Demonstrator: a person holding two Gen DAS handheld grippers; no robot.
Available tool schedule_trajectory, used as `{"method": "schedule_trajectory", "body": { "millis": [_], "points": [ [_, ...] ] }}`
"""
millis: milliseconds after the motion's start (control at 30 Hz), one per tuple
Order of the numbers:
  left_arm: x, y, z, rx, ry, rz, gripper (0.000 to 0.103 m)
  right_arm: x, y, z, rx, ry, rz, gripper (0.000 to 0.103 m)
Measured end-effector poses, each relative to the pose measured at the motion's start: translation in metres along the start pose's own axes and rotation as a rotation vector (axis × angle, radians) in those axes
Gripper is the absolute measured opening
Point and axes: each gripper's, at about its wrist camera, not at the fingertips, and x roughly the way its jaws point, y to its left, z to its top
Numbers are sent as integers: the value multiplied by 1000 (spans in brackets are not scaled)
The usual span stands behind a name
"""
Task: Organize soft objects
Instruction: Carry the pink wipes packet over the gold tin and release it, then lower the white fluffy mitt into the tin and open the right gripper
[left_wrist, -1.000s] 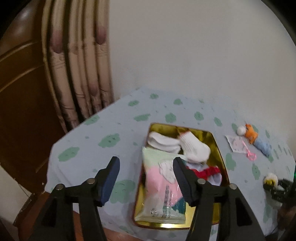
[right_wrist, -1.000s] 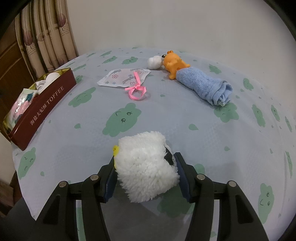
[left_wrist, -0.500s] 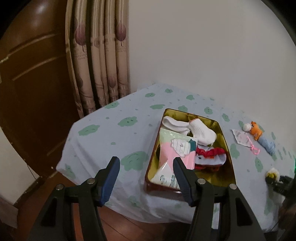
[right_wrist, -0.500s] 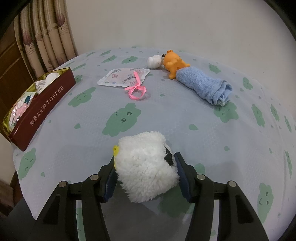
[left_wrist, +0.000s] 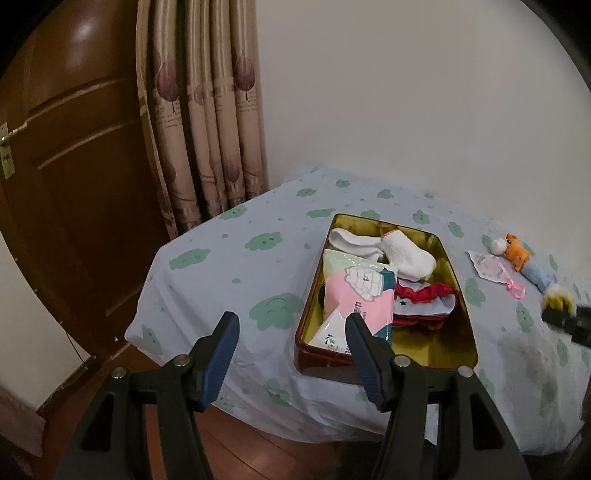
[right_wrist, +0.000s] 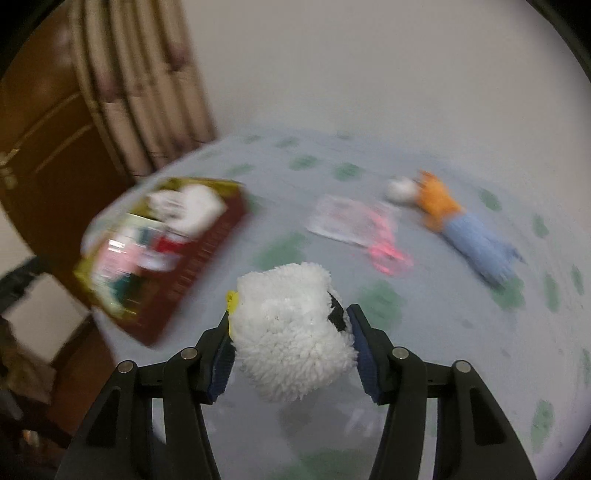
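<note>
Between my right tongs (right_wrist: 290, 334) sits the plush (right_wrist: 291, 332), clenched across its middle above the worktop (right_wrist: 443, 332); light and squashy, it won't slip. Left tongs (left_wrist: 290, 350) hang released near the tin (left_wrist: 458, 317).

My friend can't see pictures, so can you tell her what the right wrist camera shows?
The right tool grips a fluffy white plush toy above a pale blue tablecloth with green clouds. The blurry view also shows a dark red tin of soft things at left and an orange toy in blue cloth at right.
</note>
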Motion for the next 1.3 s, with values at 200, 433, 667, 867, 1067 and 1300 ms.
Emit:
{"method": "schedule_trajectory", "body": {
  "millis": [200, 433, 667, 867, 1067, 1300],
  "points": [
    [-2, 6, 2, -16, -10, 22, 61, 24, 83, 30, -103, 8, 170, 53],
    [11, 23, 2, -93, 54, 2, 61, 71, 145, 33, -194, 68, 225, 53],
    [24, 33, 1, -131, 119, -6, 61, 107, 155, 34, -205, 119, 196, 53],
    [29, 33, 0, -134, 143, -18, 61, 119, 161, 24, -233, 137, 163, 54],
    [29, 30, 0, -118, 143, -21, 61, 123, 161, 25, -230, 141, 160, 59],
    [30, 27, 0, -101, 146, -18, 61, 106, 157, 33, -198, 70, 201, 78]
  ]
}}
